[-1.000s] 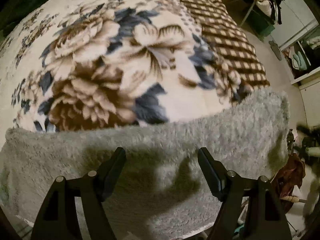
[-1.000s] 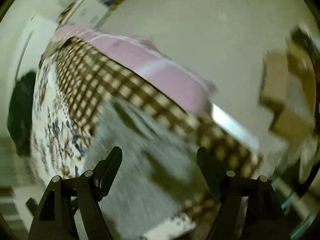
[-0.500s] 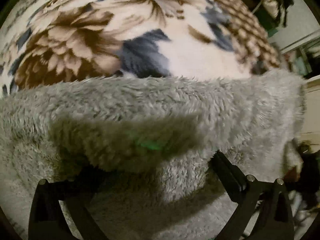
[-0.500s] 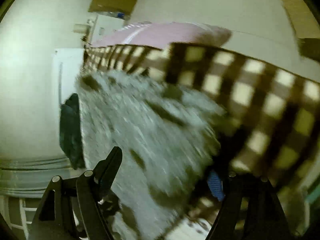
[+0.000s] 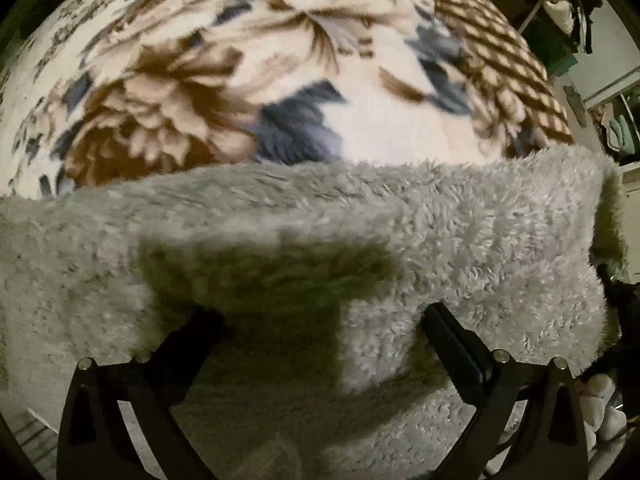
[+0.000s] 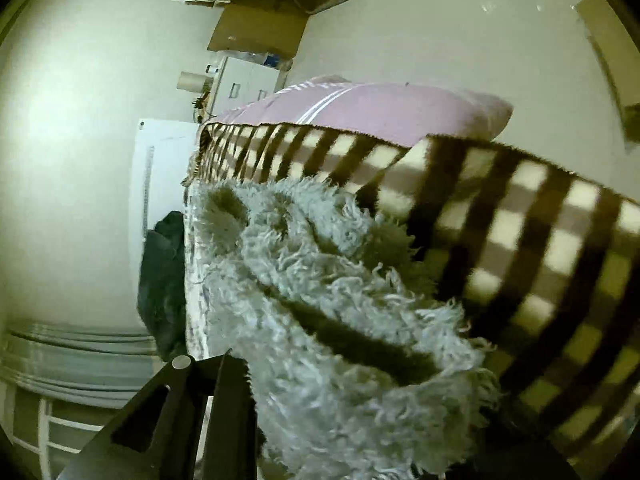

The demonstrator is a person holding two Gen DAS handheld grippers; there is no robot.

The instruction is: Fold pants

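The fluffy grey pants (image 5: 400, 232) lie across the near part of a bed with a floral blanket (image 5: 248, 92). In the left wrist view my left gripper (image 5: 320, 328) stands wide open, with its two black fingers pushed into the pile at the pants' near edge. In the right wrist view the pants (image 6: 320, 320) fill the lower middle. My right gripper's left finger (image 6: 228, 404) shows pressed against the fabric. Its right finger is hidden behind the fleece, so I cannot tell whether it grips.
A brown and cream checked border (image 6: 520, 240) runs along the blanket's side, with a pink pillow (image 6: 380, 108) beyond it. Cardboard boxes (image 6: 260, 28) and a white cabinet (image 6: 244, 84) stand by the wall. Shelves and hanging clothes (image 5: 600, 60) are at the bed's right.
My left gripper has gone down into the pants' near edge and stayed open. My right gripper swung in to the pants' side edge, and the fleece now covers its right finger.
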